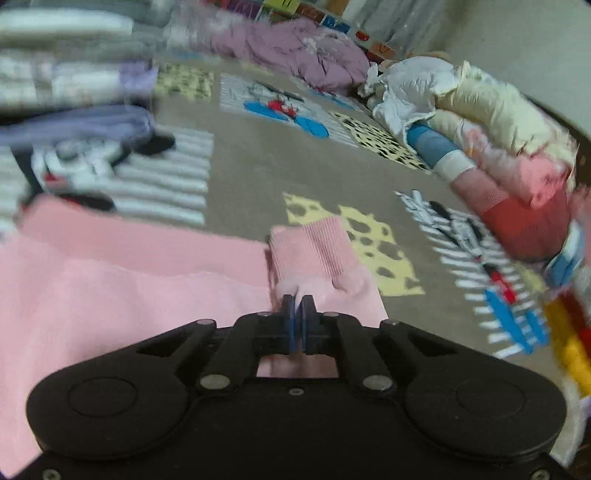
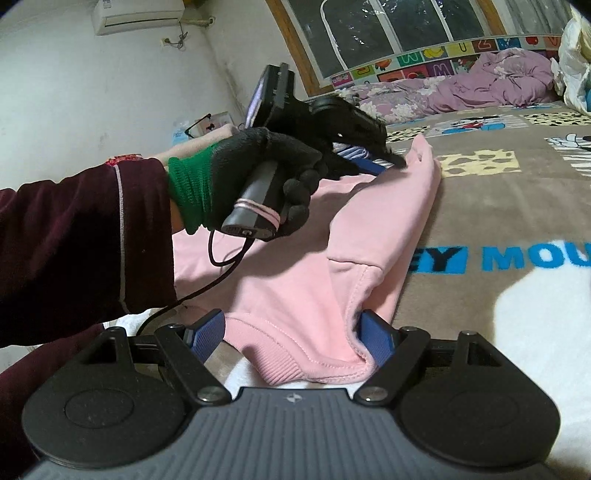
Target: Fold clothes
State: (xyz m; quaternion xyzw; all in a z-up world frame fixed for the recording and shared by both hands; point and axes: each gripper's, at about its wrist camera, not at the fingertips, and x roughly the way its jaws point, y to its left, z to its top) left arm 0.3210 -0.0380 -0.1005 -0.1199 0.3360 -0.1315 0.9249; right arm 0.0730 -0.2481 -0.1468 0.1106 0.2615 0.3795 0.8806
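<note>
Two grippers seen over pink sweatshirt (image 2: pixel 303 291), which is spread on cartoon-print blanket (image 2: pixel 498 206). Left gripper (image 1: pixel 298 301) pressed together, sleeve (image 1: pixel 314 254) pinched just behind ribbed cuff (cuff bunched ahead of fingertips). Right gripper (image 2: pixel 291 334) spread wide, ribbed hem (image 2: pixel 284 365) lying between blue pads (image 2: pixel 375 338), nothing clamped. Gloved left hand (image 2: pixel 258 173) wrapped round handle. Folded clothes stacked (image 1: pixel 509 177) at blanket edge; purple quilt (image 1: pixel 291 48) bunched beyond.

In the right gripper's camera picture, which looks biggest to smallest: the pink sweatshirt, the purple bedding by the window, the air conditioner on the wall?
1. pink sweatshirt, though it lies closest to the camera.
2. purple bedding.
3. air conditioner, partly cut off by the picture's edge, so unsure.
</note>
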